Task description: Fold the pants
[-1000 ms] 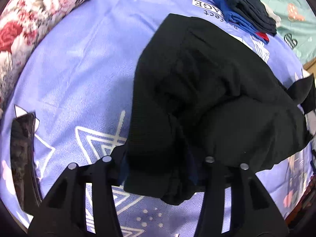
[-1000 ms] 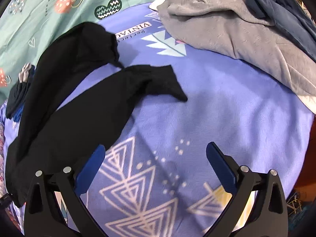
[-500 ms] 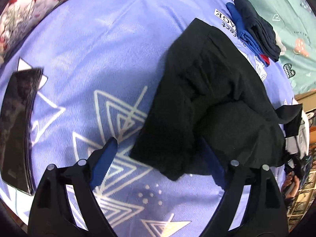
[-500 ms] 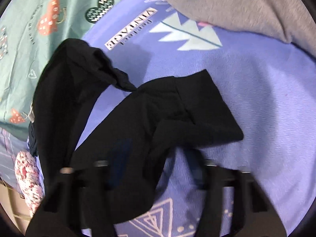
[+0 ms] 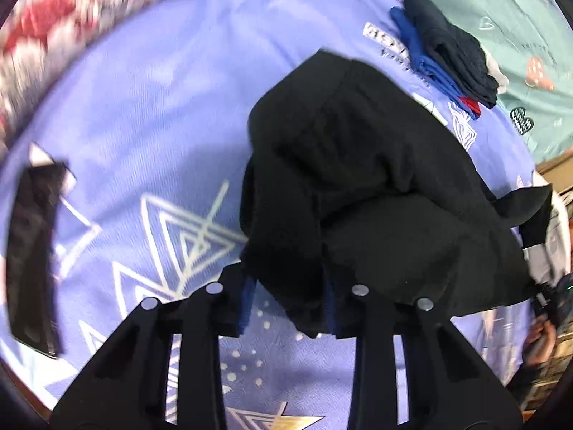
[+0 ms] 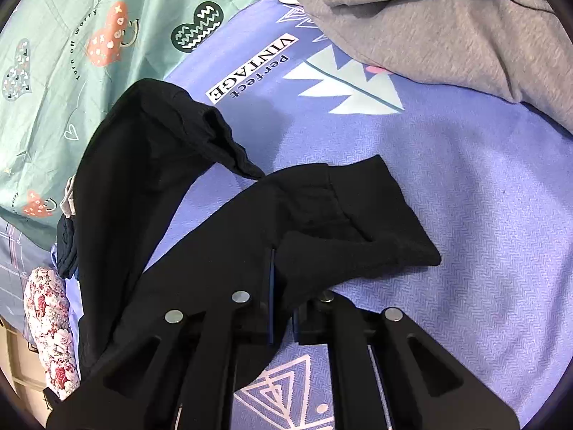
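1. Surface: bed with a purple blanket [image 6: 483, 197] printed with white triangle and leaf graphics; teal sheet [image 6: 53, 71] with heart doodles beyond it, floral pillow [image 5: 71, 10] at the far edge.
2. Black pants [image 5: 358, 186] lie bunched in the middle of the blanket. In the right wrist view one leg [image 6: 143, 165] curves off toward the teal sheet and the other leg end [image 6: 351, 222] is doubled over near the tongs.
3. Left gripper [image 5: 286, 301]: low over the blanket, pointing forward. Blue pads are partly closed with a lump of pants fabric between them, pinching the near edge of the bundle.
4. Right gripper [image 6: 281, 304]: low, nearly flat to the blanket. Fingers almost pressed together, a fold of the pants leg clamped between them.
5. Readable text: white label on the blanket says "Perfect VINTAGE" [image 6: 250, 71]; the teal sheet carries "Turn off worry" beside a pink heart.
6. Other items: grey sweatshirt [image 6: 447, 18] heaped on the far side, a stack of folded dark and blue clothes [image 5: 444, 53] behind the pants, a dark flat slab [image 5: 32, 251] on the blanket to the left.
7. Changes: 1.0 s ago the right tongs were spread wide over bare blanket, well off the leg; now they are closed on it. The left tongs were open around the pants edge 0.5 s ago; now narrowed onto the fabric. Left view is motion-blurred.
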Available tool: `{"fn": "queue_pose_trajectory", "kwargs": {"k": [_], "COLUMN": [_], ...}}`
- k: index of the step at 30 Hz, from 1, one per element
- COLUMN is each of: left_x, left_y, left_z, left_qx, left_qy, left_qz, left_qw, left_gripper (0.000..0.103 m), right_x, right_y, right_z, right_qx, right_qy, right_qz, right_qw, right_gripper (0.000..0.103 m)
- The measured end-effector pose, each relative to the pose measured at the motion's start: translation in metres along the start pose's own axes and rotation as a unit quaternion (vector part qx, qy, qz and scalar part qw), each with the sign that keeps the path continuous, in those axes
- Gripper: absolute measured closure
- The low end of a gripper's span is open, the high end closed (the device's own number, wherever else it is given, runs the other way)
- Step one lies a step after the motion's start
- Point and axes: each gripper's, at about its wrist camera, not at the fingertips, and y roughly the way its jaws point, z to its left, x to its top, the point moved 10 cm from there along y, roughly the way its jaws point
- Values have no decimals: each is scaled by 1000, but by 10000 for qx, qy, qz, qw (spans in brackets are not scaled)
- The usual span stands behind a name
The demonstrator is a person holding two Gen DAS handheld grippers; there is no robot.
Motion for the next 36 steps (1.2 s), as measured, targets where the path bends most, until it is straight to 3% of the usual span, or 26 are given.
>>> {"fn": "queue_pose_trajectory", "kwargs": {"k": [4, 6, 9, 13, 17, 19, 21, 22, 23, 24, 25, 28, 32, 33, 35, 36], "left_x": [24, 34, 33, 12, -11, -23, -28, -28, -25, -21, -18, -7, -8, -10, -14, -15], "left_y": [-42, -74, -99, -103, -93, -84, -79, -82, -89, -97, -105, -122, -100, -90, -74, -69], "left_z": [-3, 2, 13, 32, 46, 61, 75, 77, 77, 76, 74, 58, 34, 27, 14, 10], "left_qx": [-109, -10, 274, 329, 474, 682, 994, 1014, 1025, 1048, 1076, 1045, 632, 520, 370, 354], "left_qy": [-189, -125, -114, -212, -149, -238, -385, -435, -471, -446, -387, -138, -103, -129, -82, -31], "left_qz": [-546, -995, -1235, -978, -707, -545, -454, -495, -660, -818, -974, -1375, -1047, -913, -768, -731], "left_qw": [9983, 9950, 9919, 9944, 9963, 9959, 9933, 9927, 9914, 9901, 9887, 9849, 9924, 9944, 9963, 9967], "left_gripper": [74, 74, 74, 74, 72, 59, 56, 55, 52, 38, 25, 21, 20, 20, 20, 20], "right_x": [11, 16, 7, -22, -73, -98, -115, -116, -113, -106, -101, -87, -80, -76, -69, -62], "right_y": [-23, -47, -70, -88, -88, -82, -75, -75, -77, -83, -86, -84, -64, -60, -54, -55], "right_z": [17, 21, 17, -5, -33, -42, -51, -54, -59, -61, -64, -77, -82, -79, -77, -77], "right_qx": [228, 360, 395, 381, 165, 67, -96, -128, -144, -61, -75, -91, -199, -189, -162, -176], "right_qy": [-128, -153, -248, -261, -332, -392, -412, -364, -255, -133, -66, 326, 512, 525, 518, 532], "right_qz": [-280, -492, -473, -256, 292, 643, 913, 896, 816, 617, 497, 324, 366, 312, 281, 163], "right_qw": [9993, 9980, 9978, 9986, 9989, 9971, 9949, 9952, 9962, 9980, 9987, 9989, 9978, 9980, 9981, 9983], "right_gripper": [96, 97, 98, 98, 98, 96, 90, 69, 56, 43, 41, 41, 45, 63, 87, 90]}}
